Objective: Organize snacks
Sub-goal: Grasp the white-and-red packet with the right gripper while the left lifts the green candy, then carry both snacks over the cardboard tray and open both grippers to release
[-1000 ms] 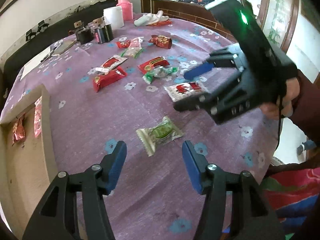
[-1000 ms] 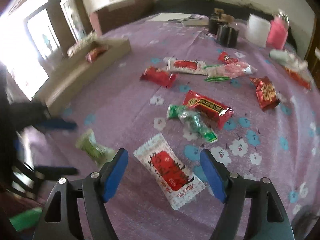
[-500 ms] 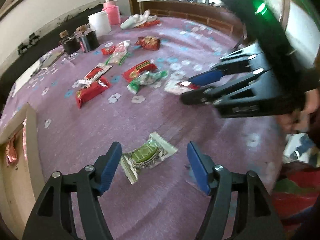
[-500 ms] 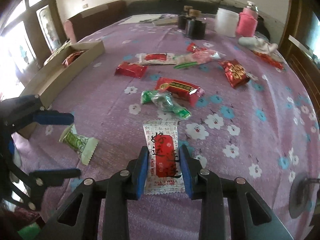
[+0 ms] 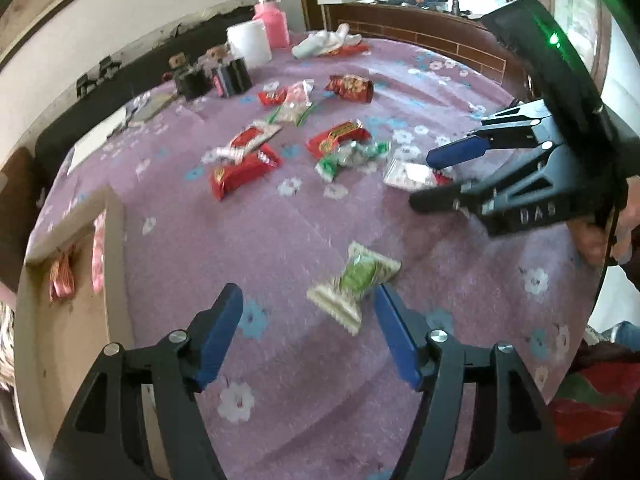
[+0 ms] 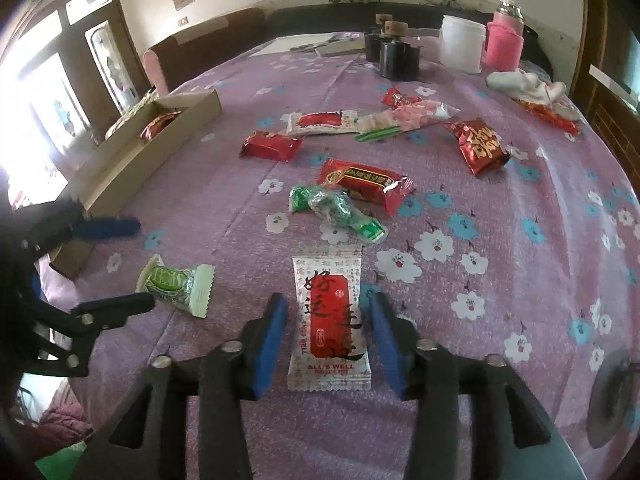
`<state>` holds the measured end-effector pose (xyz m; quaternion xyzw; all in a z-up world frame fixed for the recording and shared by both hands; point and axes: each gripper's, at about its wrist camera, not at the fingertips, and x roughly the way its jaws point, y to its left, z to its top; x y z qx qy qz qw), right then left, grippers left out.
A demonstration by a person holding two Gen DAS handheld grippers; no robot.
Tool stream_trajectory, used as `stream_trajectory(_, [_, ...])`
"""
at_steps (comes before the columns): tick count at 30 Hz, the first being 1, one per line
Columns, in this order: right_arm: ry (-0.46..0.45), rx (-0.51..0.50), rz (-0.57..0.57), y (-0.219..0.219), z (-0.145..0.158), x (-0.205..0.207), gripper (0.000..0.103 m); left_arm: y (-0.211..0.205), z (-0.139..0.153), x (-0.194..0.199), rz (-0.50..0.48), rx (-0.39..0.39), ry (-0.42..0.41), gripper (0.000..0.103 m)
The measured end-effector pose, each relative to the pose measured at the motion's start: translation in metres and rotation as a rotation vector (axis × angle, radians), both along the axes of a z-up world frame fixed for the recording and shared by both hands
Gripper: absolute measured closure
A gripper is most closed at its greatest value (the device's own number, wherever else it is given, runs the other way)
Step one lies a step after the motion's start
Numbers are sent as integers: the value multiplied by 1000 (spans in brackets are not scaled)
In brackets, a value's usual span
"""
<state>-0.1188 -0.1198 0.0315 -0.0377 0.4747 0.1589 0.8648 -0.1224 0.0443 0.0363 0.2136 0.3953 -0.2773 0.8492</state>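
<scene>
My cardboard box holds red snack packets. My left gripper gapes empty; my right gripper is opening around the white-and-red packet.

white-and-red snack packet flat on purple cloth, green-and-white one well left

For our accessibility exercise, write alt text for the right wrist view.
A white snack packet with a red label lies on a purple flowered tablecloth between the opening jaws of the right claw, untouched by its pads. Beyond lie more wrapped snacks and a cardboard box; the left claw brackets a green packet.
</scene>
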Motion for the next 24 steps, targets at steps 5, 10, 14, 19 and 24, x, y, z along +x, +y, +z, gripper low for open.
stream_trajectory(5, [-8, -37, 3, 5, -2, 5, 38, -36, -17, 2, -118, 106, -4, 22])
stream_trajectory(10, [-26, -100, 6, 13, -2, 6, 66, -36, -13, 16, -81, -17, 139, 73])
stream_trajectory(14, [-17, -72, 0, 11, -1, 5, 73, -24, -12, 14, 7, -53, 124, 73])
stream_trajectory(19, [-26, -35, -30, 6, 6, 6, 74, 15, 6, 12, 118, -217, 160, 73])
stream_trajectory(24, [-63, 11, -6, 19, 32, 7, 74, 69, 31, 18, 242, -367, 158, 73])
